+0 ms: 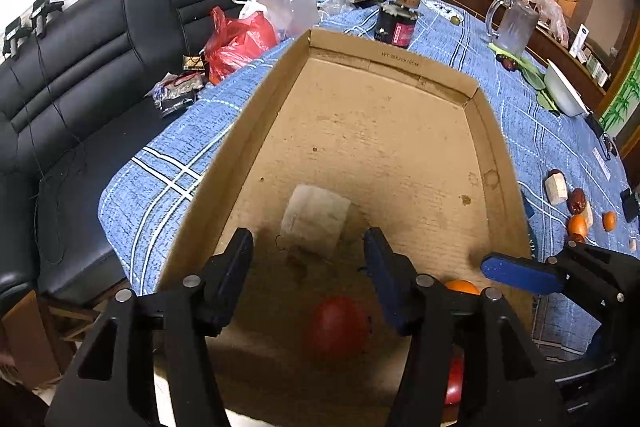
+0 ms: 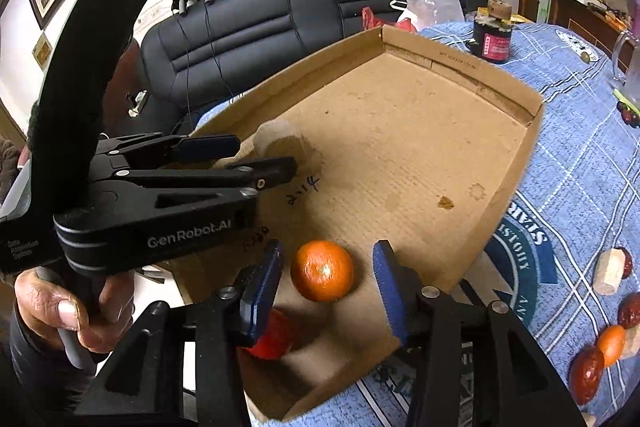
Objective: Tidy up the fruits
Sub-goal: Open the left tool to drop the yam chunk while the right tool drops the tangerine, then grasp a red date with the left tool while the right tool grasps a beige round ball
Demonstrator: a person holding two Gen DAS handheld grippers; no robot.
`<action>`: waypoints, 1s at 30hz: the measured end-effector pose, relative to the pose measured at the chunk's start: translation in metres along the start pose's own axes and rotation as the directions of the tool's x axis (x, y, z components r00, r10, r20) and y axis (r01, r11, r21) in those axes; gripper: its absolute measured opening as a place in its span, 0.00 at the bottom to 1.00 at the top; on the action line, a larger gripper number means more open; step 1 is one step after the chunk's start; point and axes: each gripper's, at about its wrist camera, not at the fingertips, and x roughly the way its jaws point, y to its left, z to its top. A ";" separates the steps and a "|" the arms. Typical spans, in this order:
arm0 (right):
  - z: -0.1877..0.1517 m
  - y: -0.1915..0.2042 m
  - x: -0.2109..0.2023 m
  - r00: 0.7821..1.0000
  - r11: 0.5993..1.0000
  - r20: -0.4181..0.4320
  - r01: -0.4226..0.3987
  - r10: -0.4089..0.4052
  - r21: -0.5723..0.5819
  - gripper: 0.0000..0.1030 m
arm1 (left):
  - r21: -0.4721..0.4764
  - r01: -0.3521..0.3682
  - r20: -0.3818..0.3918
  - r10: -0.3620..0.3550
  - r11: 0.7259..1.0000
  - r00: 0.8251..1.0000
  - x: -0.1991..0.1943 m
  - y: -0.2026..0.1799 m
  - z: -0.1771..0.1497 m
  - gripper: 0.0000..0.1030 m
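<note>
- My right gripper (image 2: pixel 326 277) hangs over the near end of the cardboard box (image 2: pixel 400 131) with its jaws apart. The orange (image 2: pixel 322 271) lies on the box floor between the blue pads, and neither pad presses on it, so it is released.
- My left gripper (image 1: pixel 308 243) is open too, with nothing clamped. A pale block (image 1: pixel 314 219) sits on the box floor just beyond its fingertips, and a red fruit (image 1: pixel 338 327) lies below, nearer the camera.
- So three things are in the box. More pieces (image 2: pixel 612 343) wait on the cloth to the right of it: small oranges, dark red fruits and pale blocks, close together.
- What could go wrong: the orange is round and free. If I lift away with a pad brushing it, I judge it would roll across the flat cardboard, perhaps into the red fruit beside it.
- The two grippers are close over the same corner. Swinging either sideways without rising first could knock them together or nudge the box wall.
- The box is shallow and light-looking, and its near corner seems to reach past the table edge in the right view. A push there might shift or tip it.
- The loose pieces lie almost touching, so closing on one could bump its neighbour.
- The table wears a blue checked cloth (image 1: pixel 520 131). Further along it stand a dark jar (image 1: pixel 396 23), a glass jug (image 1: pixel 514 25) and a white bowl (image 1: pixel 564 91).
- A black sofa (image 1: pixel 100 59) with plastic bags (image 1: pixel 240 39) runs along the left, and wooden cabinets stand behind.
</note>
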 end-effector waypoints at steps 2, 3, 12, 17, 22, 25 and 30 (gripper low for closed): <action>-0.003 -0.002 -0.009 1.000 1.000 0.012 -0.003 0.003 0.011 0.46 | 0.007 -0.010 0.011 0.010 1.000 1.000 -0.005 -0.003 0.000 0.55; -0.004 -0.003 -0.012 1.000 1.000 0.016 -0.005 0.005 0.015 0.46 | 0.010 -0.013 0.015 0.013 1.000 1.000 -0.006 -0.004 0.000 0.55; -0.024 -0.018 -0.049 0.998 0.998 0.059 0.010 -0.013 0.058 0.47 | 0.035 -0.005 0.040 0.004 0.999 0.999 -0.023 -0.027 -0.005 0.55; -0.040 -0.031 -0.066 0.997 0.995 0.071 0.028 -0.034 0.091 0.47 | 0.058 0.006 0.049 -0.009 0.998 0.999 -0.029 -0.042 -0.007 0.55; -0.055 -0.050 -0.083 0.995 0.989 0.079 0.053 -0.065 0.136 0.47 | 0.082 0.015 0.053 -0.020 0.997 0.998 -0.034 -0.056 -0.011 0.55; -0.065 -0.062 -0.092 0.993 0.983 0.084 0.067 -0.083 0.172 0.47 | 0.092 0.020 0.050 -0.024 0.996 0.998 -0.035 -0.065 -0.013 0.55; -0.081 -0.084 -0.108 0.989 0.969 0.088 0.092 -0.115 0.228 0.47 | 0.114 0.035 0.044 -0.040 0.993 0.998 -0.036 -0.080 -0.017 0.55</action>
